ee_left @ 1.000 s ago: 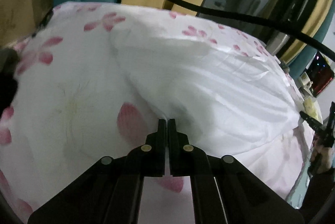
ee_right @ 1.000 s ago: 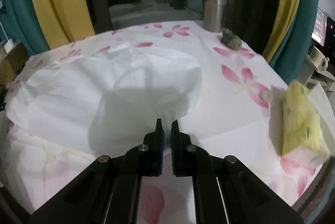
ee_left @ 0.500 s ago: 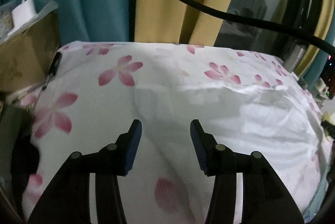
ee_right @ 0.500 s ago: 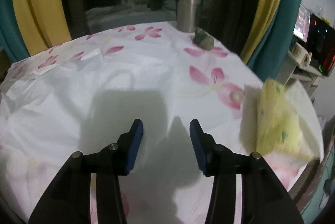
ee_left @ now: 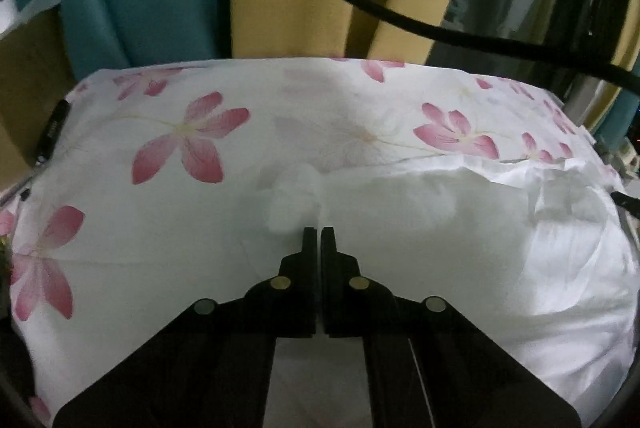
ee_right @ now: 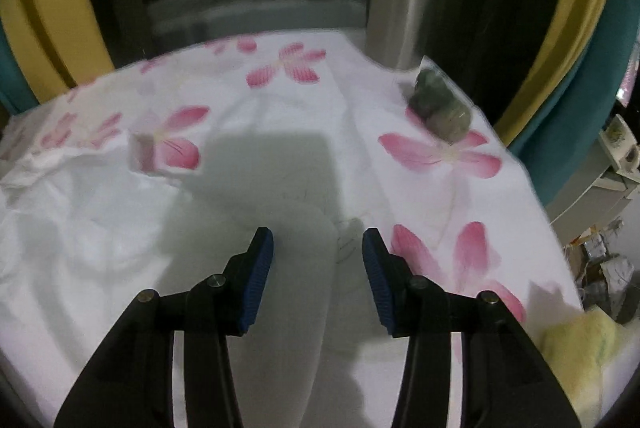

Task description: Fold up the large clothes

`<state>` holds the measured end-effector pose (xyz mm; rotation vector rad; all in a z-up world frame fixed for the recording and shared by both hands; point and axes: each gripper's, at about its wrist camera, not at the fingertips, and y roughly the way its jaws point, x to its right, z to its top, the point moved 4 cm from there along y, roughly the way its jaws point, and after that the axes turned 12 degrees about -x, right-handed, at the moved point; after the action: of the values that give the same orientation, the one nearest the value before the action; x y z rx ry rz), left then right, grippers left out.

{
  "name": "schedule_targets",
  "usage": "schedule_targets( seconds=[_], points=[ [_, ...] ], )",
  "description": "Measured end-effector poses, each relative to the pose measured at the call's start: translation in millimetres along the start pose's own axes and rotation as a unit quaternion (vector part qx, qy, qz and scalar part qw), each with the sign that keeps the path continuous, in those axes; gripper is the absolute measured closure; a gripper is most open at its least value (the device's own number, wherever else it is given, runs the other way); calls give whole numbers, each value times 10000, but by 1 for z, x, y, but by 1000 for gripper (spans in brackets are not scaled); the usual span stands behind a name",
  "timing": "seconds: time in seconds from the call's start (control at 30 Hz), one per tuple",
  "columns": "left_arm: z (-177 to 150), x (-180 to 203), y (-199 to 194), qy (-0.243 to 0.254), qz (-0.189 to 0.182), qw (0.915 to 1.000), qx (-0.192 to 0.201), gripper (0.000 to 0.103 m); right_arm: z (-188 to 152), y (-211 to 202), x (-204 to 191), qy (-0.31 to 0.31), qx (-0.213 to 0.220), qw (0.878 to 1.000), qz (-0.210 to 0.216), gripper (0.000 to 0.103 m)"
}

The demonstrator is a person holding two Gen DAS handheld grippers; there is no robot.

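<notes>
The left tongs (ee_left: 319, 234) are pinched shut at the edge of the white garment (ee_left: 460, 248), apparently nipping its bunched corner at 12 o'clock. The right tongs (ee_right: 318, 248) are closing over its flat cloth, gripping nothing yet. Both should catch matching corners before lifting off the flowered sheet (ee_right: 440, 155).

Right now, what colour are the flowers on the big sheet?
Pink flowers on a white sheet. They show best in the left wrist view.
</notes>
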<state>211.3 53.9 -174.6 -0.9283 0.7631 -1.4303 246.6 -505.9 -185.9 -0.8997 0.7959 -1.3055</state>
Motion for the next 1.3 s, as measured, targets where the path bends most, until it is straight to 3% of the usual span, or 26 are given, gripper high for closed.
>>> schedule_targets(
  seconds=[0.03, 0.17, 0.4, 0.43, 0.5, 0.53, 0.57, 0.63, 0.7, 0.73, 0.77, 1.07, 1.1, 1.17, 1.3],
  points=[
    [0, -4, -3, -125, 31, 9999, 85, 101, 2, 0, 0, -10, 3, 10000, 89, 97],
    [1, -16, -7, -387, 122, 9989, 221, 101, 7, -1, 2, -37, 99, 9997, -198, 99],
    [5, -2, -6, -158, 304, 9993, 115, 101, 14, 4, 2, -50, 108, 9988, -474, 99],
    [5, 0, -7, -142, 319, 9993, 128, 97, 15, 3, 0, -39, 126, 9985, -539, 98],
    [6, 4, -13, -130, 277, 9993, 213, 79, 17, 2, 0, 7, 106, 9979, -647, 97],
    [7, 5, -16, -150, 255, 9992, 276, 59, 17, 0, -1, 28, 107, 9975, -702, 96],
    [7, 6, -20, -163, 246, 9990, 329, 52, 17, -2, -2, 47, 117, 9972, -737, 93],
    [8, 11, -27, -115, 270, 9987, 427, 52, 17, -8, -3, 68, 167, 9966, -801, 83],
    [8, 14, -33, -107, 277, 9984, 472, 52, 16, -13, -4, 92, 239, 9961, -839, 63],
    [8, 16, -35, -117, 272, 9984, 485, 52, 15, -17, -4, 114, 286, 9957, -868, 48],
    [7, 18, -38, -127, 267, 9983, 497, 52, 14, -21, -5, 124, 339, 9954, -889, 41],
    [-4, 47, -77, 29, -27, 9968, 800, 52, 5, -58, -26, 156, 620, 9950, -762, 39],
    [-6, 50, -79, 59, -67, 9967, 807, 52, 2, -61, -30, 154, 641, 9952, -730, 37],
    [-11, 60, -84, 115, -183, 9964, 814, 52, -3, -67, -37, 141, 691, 9953, -665, 20],
    [-23, 79, -89, 229, -373, 9957, 815, 52, -17, -76, -48, 142, 745, 9956, -547, 16]
  ],
)
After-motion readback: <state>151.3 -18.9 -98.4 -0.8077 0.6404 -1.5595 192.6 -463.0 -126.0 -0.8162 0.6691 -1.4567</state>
